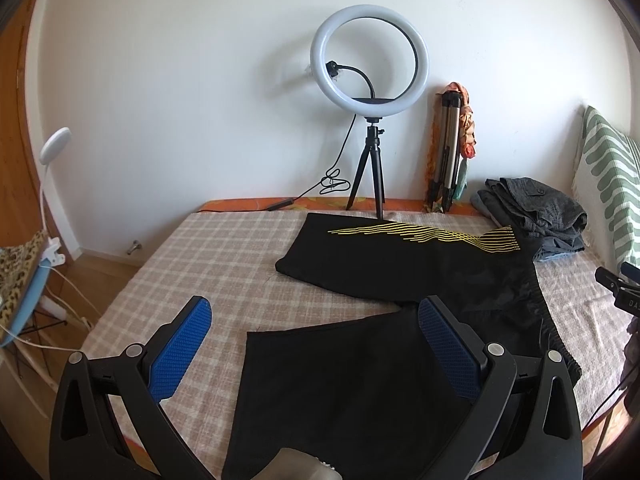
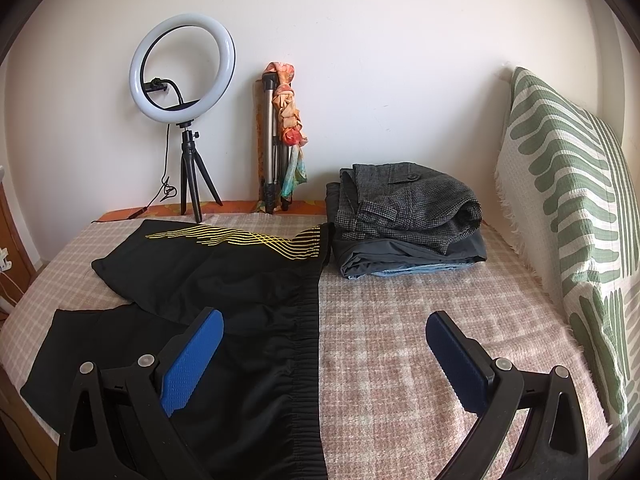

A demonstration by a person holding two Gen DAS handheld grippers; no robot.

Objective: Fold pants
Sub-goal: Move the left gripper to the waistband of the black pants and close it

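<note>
Black shorts-style pants (image 1: 360, 360) with yellow stripe lines lie spread flat on the checked bed cover (image 1: 192, 256), legs to the left, elastic waistband (image 2: 308, 344) to the right. My left gripper (image 1: 314, 320) is open and empty, hovering above the near leg. My right gripper (image 2: 324, 328) is open and empty, hovering above the waistband, its left finger over the black cloth and its right finger over the bed cover (image 2: 420, 300). The other gripper shows at the right edge of the left wrist view (image 1: 620, 284).
A stack of folded grey clothes (image 2: 408, 216) sits at the back beside the pants. A ring light on a tripod (image 2: 184, 80) and a folded tripod with a scarf (image 2: 280, 140) stand against the wall. A green-patterned pillow (image 2: 572, 208) leans at the right.
</note>
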